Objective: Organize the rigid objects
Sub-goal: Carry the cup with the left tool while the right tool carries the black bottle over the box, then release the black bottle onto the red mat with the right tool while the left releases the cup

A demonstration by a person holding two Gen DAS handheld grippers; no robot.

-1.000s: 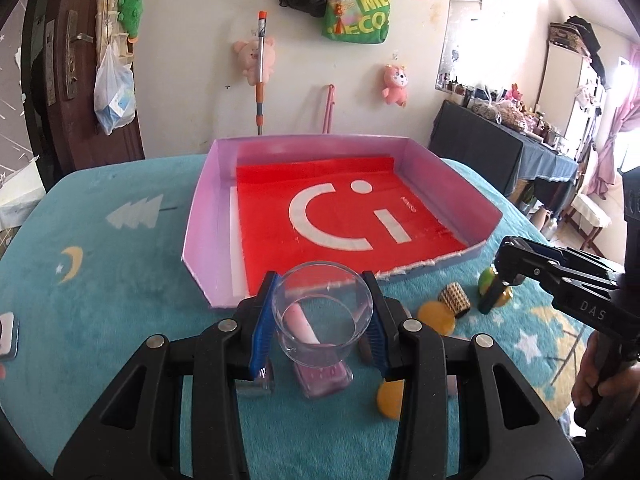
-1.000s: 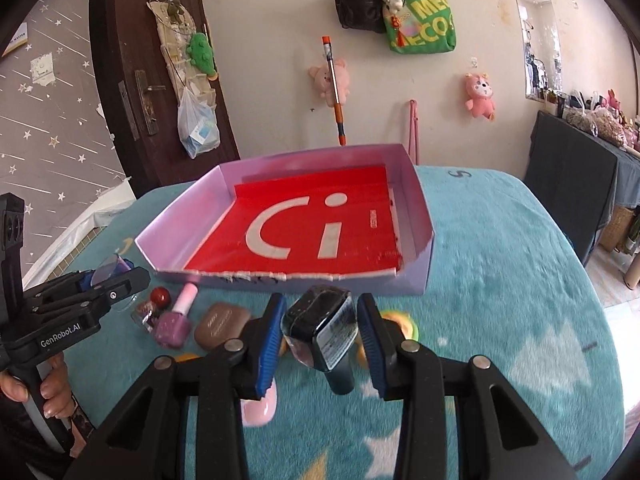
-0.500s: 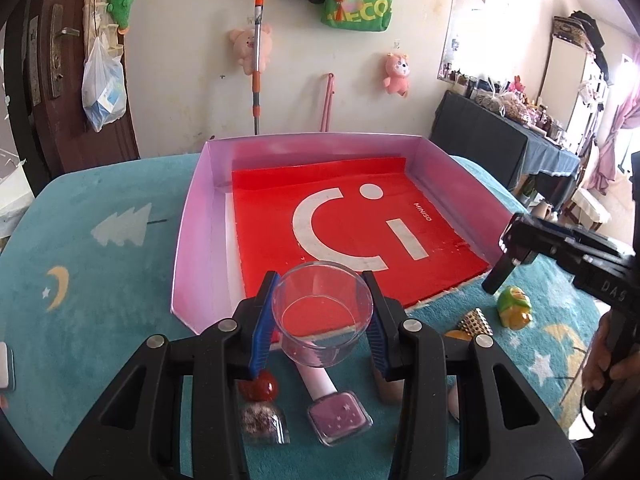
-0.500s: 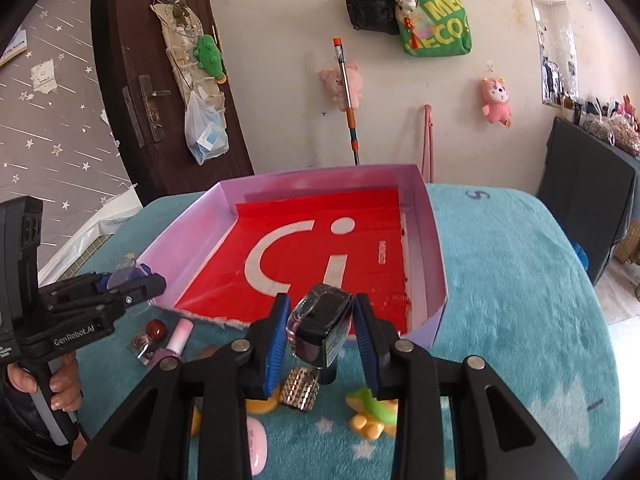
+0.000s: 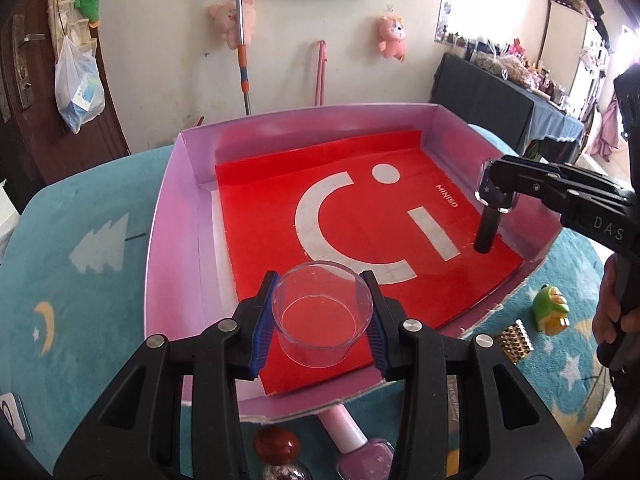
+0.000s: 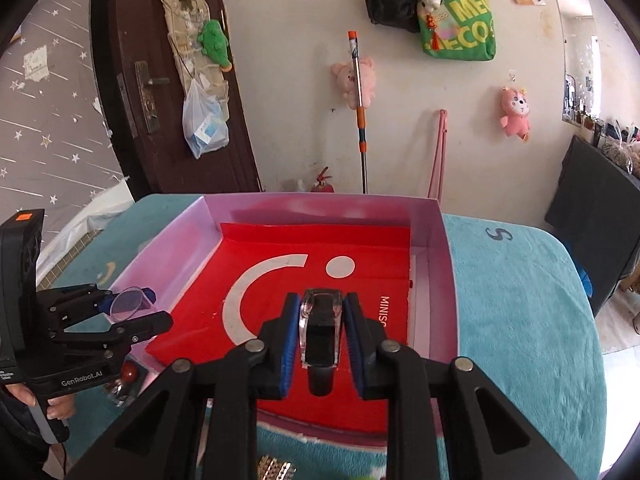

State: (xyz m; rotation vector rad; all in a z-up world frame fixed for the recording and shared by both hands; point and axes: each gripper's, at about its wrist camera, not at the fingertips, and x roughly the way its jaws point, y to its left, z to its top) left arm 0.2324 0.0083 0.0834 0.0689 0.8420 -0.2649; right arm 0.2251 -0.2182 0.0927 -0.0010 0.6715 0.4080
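Over the tray (image 5: 172, 216), you hold both loads above its red liner (image 5: 360, 216), presumably so each can be set straight down inside. Your left tool (image 5: 322, 316) is clamped on a clear cup (image 5: 322, 314), mouth up, near the tray's front edge. Your right tool (image 6: 322, 326) grips a black bottle (image 6: 320, 336) by its clear-edged cap, body hanging down by the tray's right wall. Loose items remain outside the tray's front.

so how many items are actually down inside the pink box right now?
0. The pink box holds only its red liner. The clear cup is clamped in the left gripper and the black bottle in the right gripper, both held over it. Near corners are partly hidden.
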